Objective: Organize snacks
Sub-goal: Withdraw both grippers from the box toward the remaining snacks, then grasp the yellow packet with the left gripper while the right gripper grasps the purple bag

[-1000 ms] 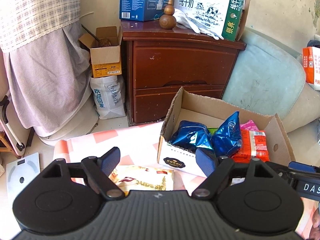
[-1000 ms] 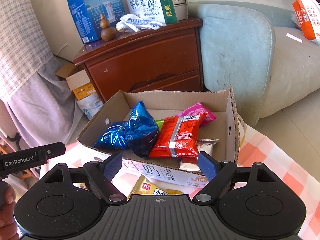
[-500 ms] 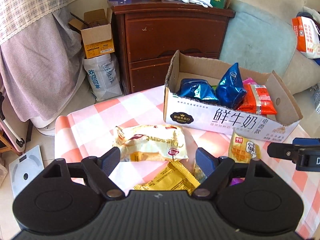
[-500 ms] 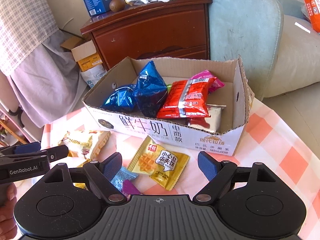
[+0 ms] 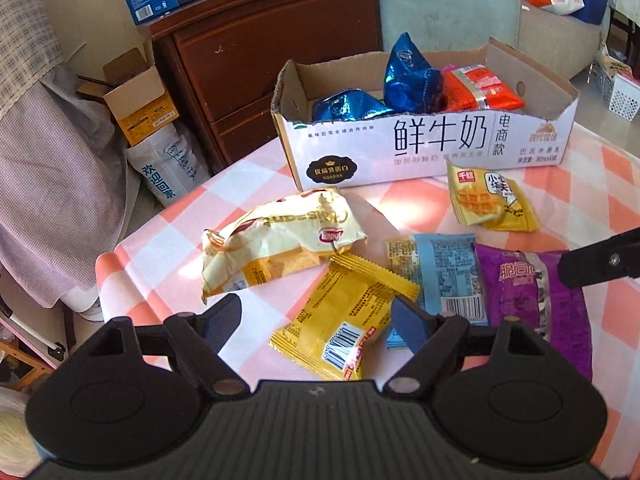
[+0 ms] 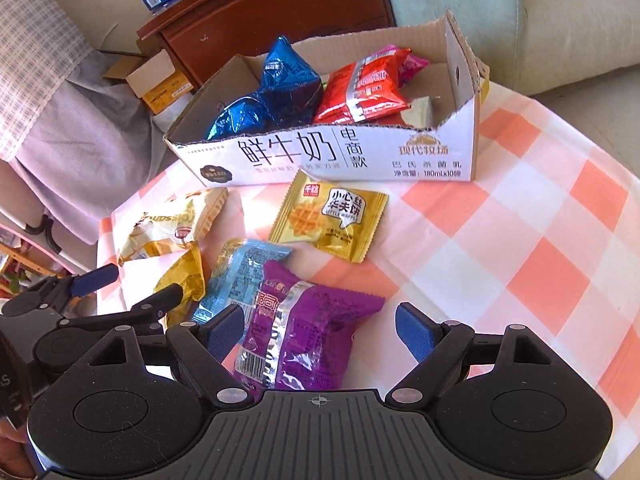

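Observation:
A cut-down milk carton box [image 5: 432, 148] [image 6: 340, 156] stands on the checked tablecloth [image 6: 520, 240] and holds blue, red and pink snack bags. Loose packets lie in front of it. My left gripper [image 5: 318, 320] hangs open just above a yellow packet [image 5: 348, 312], with a cream packet [image 5: 276, 236] beyond it. My right gripper [image 6: 320, 332] is open over a purple packet [image 6: 304, 332] [image 5: 528, 296], which lies partly on a light blue packet [image 6: 240, 276] [image 5: 444, 276]. A waffle packet [image 6: 332, 216] [image 5: 488, 200] lies near the box. Neither gripper holds anything.
Behind the table stand a dark wooden nightstand [image 5: 272, 40] with boxes on top, a pale green sofa [image 6: 520, 12], and cardboard boxes and a bag on the floor at left [image 5: 152, 128]. The left gripper's fingers [image 6: 96, 280] show at the left of the right wrist view.
Both grippers have come down and tilted toward the table; the loose packets in front of the box have come into view and now lie under the open jaws.

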Demonstrator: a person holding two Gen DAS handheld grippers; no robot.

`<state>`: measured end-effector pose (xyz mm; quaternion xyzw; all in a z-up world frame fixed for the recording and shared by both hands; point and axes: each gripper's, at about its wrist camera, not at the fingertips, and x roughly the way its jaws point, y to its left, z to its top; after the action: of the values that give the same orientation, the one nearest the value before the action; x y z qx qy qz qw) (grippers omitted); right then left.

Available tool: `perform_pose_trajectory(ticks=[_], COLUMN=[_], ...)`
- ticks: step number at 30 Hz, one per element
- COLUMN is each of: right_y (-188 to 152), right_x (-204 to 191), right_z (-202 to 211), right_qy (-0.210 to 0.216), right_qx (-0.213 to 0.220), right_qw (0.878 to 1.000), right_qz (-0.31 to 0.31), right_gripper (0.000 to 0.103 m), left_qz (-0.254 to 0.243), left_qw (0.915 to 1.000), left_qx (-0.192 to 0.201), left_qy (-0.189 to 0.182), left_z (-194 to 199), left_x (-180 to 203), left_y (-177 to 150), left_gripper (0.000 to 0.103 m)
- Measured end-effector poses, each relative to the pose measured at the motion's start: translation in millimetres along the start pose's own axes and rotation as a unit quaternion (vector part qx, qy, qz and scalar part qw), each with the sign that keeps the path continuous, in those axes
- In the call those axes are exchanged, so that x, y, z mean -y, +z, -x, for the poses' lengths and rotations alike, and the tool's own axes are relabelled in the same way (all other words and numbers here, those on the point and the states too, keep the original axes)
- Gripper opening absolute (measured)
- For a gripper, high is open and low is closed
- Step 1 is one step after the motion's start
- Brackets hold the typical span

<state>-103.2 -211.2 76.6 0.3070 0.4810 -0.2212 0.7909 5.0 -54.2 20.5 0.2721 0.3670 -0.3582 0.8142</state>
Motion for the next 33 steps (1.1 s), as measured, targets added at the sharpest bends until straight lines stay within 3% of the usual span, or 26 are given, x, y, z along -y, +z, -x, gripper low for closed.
perform_pose_trajectory(ticks=[5, 14, 19, 21, 27, 31, 33], right_y=[-6, -12, -13, -12, -6, -7, -8], right_x=[-5, -24, -20, -17, -7, -10, -12], right_z=[-13, -29, -33, -31, -25, -28, -29], right_qy=[0.005, -0.009, -0.029, -0.034, -0.037, -0.026, -0.021], right_qx=[-0.024, -0.036, -0.032, -0.024, -0.015, -0.029, -0.037], right_qw=[0.999, 0.999, 0.999, 0.999, 0.999, 0.999, 0.999], right_qz=[-0.02, 0.006, 0.021, 0.026, 0.021, 0.021, 0.017], right_gripper=[0.084, 0.084, 0.079, 0.074, 0.071, 0.074, 0.076], left_qz=[-0.02, -0.032, -0.025, -0.016, -0.009, -0.026, -0.038], left_qw=[0.9998, 0.9995, 0.9991, 0.9984, 0.9982, 0.9984, 0.9979], left_qx=[-0.001, 0.001, -0.015, -0.023, -0.015, 0.006, 0.014], left_qy=[-0.002, 0.002, -0.03, -0.048, -0.057, -0.051, -0.051], left_z=[-7, -19, -19, -17, -10, -8, -8], left_x=[2, 3, 1, -1, -7, -5, -2], left_y=[-5, -7, -10, -11, -13, -8, -5], left_gripper=[0.082, 0.081, 0.056, 0.052, 0.053, 0.071, 0.072])
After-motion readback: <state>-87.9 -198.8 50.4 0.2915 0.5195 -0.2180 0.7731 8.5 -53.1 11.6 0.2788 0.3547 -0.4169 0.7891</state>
